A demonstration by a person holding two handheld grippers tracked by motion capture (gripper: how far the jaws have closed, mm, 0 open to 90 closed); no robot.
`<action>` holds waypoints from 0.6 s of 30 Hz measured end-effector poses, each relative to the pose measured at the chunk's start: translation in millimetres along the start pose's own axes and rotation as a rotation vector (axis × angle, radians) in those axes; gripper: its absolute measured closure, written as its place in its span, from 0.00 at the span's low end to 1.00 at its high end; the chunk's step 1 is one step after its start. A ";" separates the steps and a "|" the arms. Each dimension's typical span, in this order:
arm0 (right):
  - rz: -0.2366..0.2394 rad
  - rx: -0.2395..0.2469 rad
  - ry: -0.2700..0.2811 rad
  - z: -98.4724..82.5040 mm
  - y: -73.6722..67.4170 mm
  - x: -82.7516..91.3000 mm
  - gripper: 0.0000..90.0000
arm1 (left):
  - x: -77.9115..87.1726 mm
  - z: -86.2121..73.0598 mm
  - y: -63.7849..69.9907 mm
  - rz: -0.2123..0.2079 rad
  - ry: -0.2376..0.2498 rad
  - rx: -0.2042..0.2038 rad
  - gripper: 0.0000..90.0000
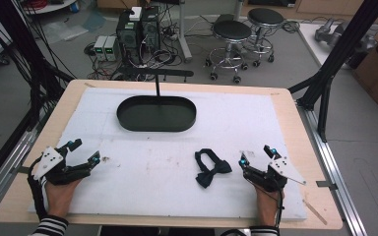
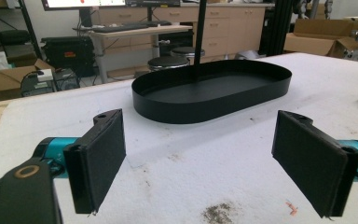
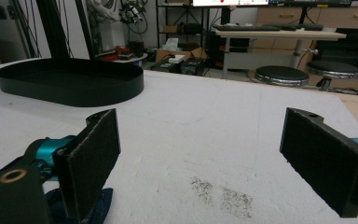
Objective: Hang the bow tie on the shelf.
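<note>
A black bow tie (image 1: 210, 168) lies flat on the white mat, right of centre near the front. My right gripper (image 1: 257, 155) rests on the mat just right of it, open with nothing between the jaws; in the right gripper view (image 3: 205, 158) a dark fold of the bow tie (image 3: 103, 201) peeks out beside the left jaw. My left gripper (image 1: 84, 151) sits at the mat's front left, also open and empty (image 2: 200, 163). A black oval tray (image 1: 177, 117) with an upright post stands at the back centre, with nothing in it (image 2: 191, 109) (image 3: 74, 95).
The white mat (image 1: 152, 182) covers most of the wooden table (image 1: 295, 123); it has a few dirty smudges (image 3: 221, 193). Black frame struts (image 1: 334, 64) rise at the right. Stools (image 1: 231, 34) and computers (image 1: 138, 29) stand on the floor beyond the far edge.
</note>
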State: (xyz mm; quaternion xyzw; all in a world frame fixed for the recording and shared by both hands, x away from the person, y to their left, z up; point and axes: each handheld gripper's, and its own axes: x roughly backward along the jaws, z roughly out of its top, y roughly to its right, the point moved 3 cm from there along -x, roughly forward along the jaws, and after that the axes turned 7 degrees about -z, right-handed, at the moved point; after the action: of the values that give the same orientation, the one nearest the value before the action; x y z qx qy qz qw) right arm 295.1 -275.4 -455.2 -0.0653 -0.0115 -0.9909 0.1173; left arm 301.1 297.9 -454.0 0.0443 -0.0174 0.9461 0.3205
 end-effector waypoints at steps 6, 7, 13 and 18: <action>-0.015 -0.012 -0.008 0.1 0.0 -0.5 0.12 | 1.4 -0.1 0.1 -0.004 0.014 -0.003 0.20; -0.015 -0.006 -0.008 0.1 0.1 -0.5 0.12 | 1.0 -0.1 0.7 -0.003 0.014 -0.003 0.19; -0.015 0.026 -0.006 -0.1 -3.2 0.0 0.12 | 0.4 0.0 0.2 -0.002 0.003 -0.004 0.19; -0.015 0.025 0.000 -0.2 -3.5 0.6 0.12 | 0.7 0.0 -0.4 -0.001 0.007 0.003 0.19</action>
State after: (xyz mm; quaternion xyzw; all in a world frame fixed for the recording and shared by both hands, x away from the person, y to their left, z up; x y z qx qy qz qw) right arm 293.7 -272.2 -455.4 -0.0636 -0.0243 -0.9915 0.1107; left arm 300.7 298.7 -454.0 0.0417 -0.0150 0.9460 0.3211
